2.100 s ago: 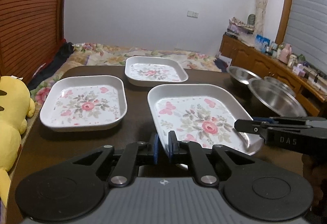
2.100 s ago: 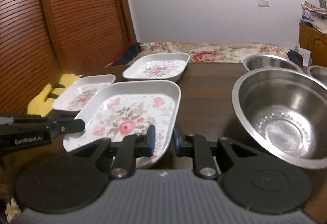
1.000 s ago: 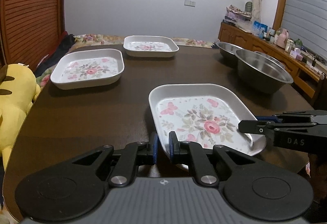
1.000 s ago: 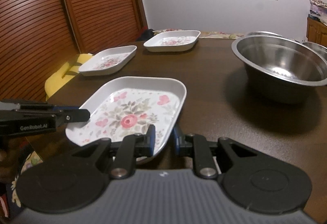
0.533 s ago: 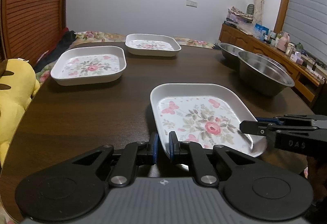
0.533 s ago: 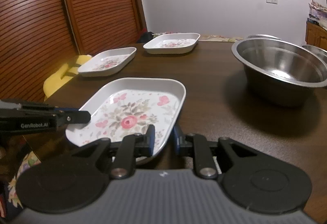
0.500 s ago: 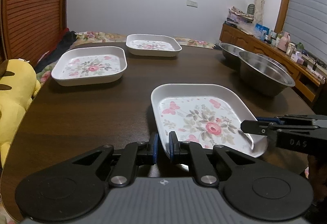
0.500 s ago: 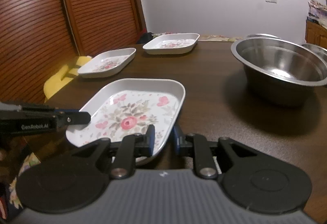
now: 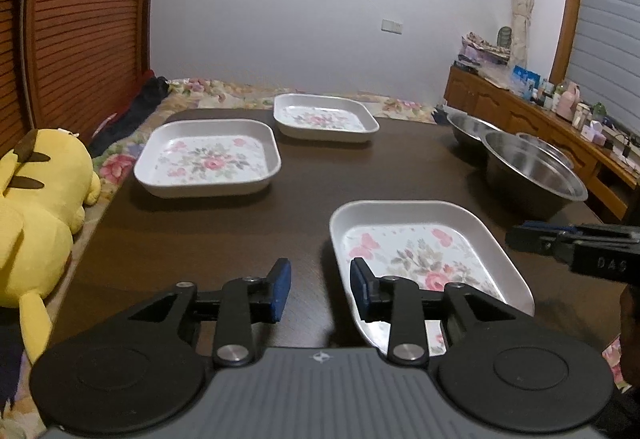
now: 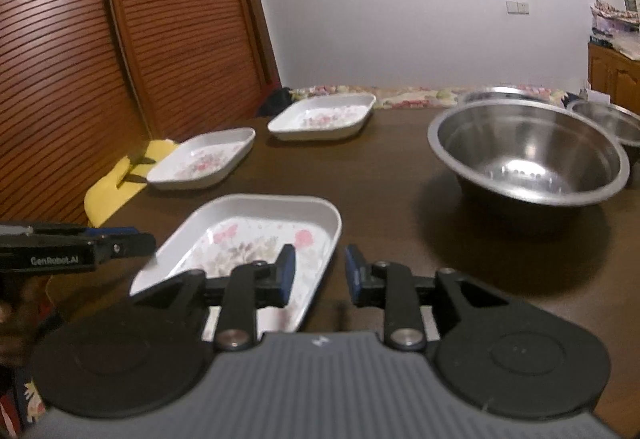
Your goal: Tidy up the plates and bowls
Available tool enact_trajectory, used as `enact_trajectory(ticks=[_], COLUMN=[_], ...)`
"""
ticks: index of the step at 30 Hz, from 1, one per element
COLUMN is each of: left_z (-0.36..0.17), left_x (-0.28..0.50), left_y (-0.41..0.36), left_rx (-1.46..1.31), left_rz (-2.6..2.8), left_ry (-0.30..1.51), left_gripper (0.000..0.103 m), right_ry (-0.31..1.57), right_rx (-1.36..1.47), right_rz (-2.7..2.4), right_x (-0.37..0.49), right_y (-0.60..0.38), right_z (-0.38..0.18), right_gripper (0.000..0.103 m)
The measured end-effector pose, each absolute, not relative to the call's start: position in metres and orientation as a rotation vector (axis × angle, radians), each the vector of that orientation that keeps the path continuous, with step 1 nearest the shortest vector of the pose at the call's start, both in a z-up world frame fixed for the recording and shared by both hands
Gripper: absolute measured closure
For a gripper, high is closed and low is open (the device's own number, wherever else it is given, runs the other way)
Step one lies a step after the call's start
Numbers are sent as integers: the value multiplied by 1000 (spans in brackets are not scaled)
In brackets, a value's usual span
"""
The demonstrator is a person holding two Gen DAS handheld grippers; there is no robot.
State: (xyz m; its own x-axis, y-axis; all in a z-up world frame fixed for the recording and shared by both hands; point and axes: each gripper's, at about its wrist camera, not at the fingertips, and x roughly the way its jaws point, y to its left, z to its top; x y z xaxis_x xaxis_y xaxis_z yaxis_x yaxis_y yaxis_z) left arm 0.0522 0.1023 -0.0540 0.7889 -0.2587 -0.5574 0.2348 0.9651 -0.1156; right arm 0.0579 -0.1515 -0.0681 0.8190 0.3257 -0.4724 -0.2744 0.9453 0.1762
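While I look over the dark desk [image 9: 304,195], I see lots of things around. A yellow plush toy [image 9: 36,207] lies off the left edge, and a flowery bed [image 9: 224,95] sits past the far end. Two flowered plates wait on the far left: the left plate [image 9: 208,163] and the far plate [image 9: 324,117]. On the right stands a big steel bowl [image 10: 528,153], with two more steel bowls [image 9: 468,125] behind it.

The near plate [image 9: 420,251] rests flat on the desk close to me. My left hand-held gripper [image 9: 320,289] points down at its left rim, and its jaws are opening, with the rim between them but not pinched. My right hand-held gripper [image 10: 318,273] sits at the plate's right rim, also opening, and no longer squeezing it.
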Motion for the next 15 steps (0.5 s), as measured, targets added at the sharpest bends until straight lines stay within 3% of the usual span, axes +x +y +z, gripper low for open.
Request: enact_trajectory(ticks=[10,15], left_z=[-25,-13], left_x=[79,102], left_y=[121,137], left_rx=[4,18], left_rz=[-251,-254], left_ry=[545,520], left_gripper=[61,60], right_ry=[434,441], right_rx=[50,16], right_rz=[400,462], right_x=[87,108], right_y=[-131,-107], right_z=[-29,-17], right_gripper=[67,57])
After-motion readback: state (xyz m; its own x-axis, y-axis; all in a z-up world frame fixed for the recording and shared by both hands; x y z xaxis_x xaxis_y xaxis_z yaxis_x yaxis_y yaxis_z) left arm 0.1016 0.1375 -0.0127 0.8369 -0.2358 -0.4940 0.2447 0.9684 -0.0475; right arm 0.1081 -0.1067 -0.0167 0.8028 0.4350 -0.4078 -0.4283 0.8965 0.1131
